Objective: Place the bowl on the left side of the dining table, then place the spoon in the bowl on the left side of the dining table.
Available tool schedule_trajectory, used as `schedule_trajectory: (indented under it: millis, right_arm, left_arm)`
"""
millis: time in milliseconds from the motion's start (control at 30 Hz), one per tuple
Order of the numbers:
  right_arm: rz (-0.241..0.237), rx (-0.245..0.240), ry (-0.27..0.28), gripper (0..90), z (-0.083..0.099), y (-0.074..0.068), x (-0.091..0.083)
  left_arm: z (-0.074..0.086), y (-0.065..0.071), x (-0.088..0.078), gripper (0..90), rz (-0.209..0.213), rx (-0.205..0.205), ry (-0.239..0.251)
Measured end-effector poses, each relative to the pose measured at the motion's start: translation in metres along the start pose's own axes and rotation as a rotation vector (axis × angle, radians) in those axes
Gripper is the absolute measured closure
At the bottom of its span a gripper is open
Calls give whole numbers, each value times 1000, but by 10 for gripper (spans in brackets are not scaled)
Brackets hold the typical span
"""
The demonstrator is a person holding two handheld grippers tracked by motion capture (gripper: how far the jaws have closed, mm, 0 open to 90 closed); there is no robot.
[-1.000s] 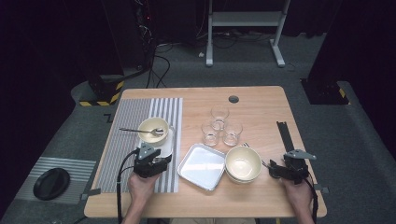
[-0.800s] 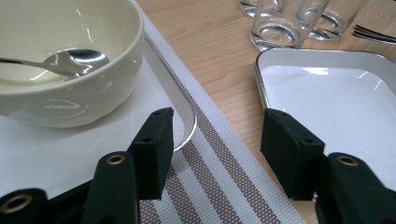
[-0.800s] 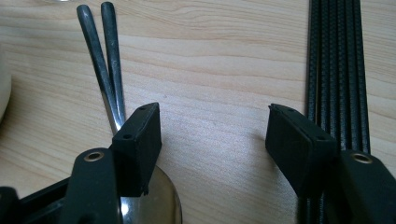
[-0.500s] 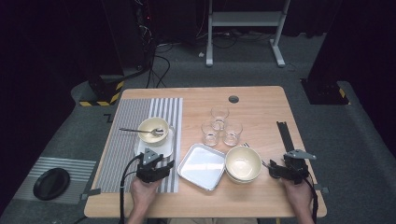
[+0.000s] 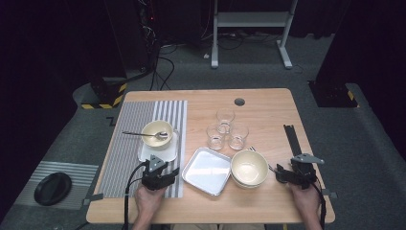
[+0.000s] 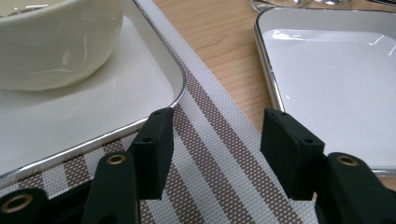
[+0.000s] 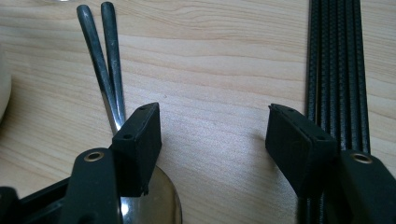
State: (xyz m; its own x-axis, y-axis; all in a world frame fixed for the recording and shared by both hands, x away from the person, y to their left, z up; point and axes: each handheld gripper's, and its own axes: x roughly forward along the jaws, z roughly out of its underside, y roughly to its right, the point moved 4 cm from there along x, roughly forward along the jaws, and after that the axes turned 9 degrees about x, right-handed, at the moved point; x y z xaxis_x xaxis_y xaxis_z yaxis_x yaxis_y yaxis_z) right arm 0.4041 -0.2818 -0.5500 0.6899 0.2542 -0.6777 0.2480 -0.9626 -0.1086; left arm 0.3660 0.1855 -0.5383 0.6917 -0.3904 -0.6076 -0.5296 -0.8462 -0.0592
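High view: the left tool sits at the lower left of the counter, on the striped mat, just below the left tray that carries a bowl with a spoon across it. At lower centre lies an empty tray, tilted diamond-wise, with another bowl touching its right side. Three glasses stand in a cluster above them. The right tool rests at the lower right, just right of that bowl, beside a black strip.

Left gripper view: the jaws of the left tool stand apart with nothing between them but mat; the left jaw is at the near corner of the left tray, and the empty tray fills the right of the frame.

Right gripper view: the right tool is open over bare wood. Two dark handles run up to the upper left, and a spoon bowl lies under the left jaw. The black strip runs down the right edge.
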Motion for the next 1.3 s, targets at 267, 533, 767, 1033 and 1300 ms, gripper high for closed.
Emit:
schedule_trajectory:
  millis: [267, 533, 767, 1033, 1300]
  right_arm:
    - [-1, -1, 0, 358, 0, 0, 0]
    - [-2, 0, 0, 360, 0, 0, 0]
    - [-4, 2, -3, 361, 0, 0, 0]
    - [-7, 6, -3, 341, 0, 0, 0]
    - [-19, 37, -2, 266, -2, 2, -2]
  left_arm:
    - [5, 1, 6, 445, -6, 4, -20]
    - [7, 3, 12, 440, -15, 15, -49]
    - [8, 3, 14, 428, -21, 31, -40]
    - [9, 4, 14, 398, -17, 55, -40]
    - [9, 7, 17, 380, -34, 9, -14]
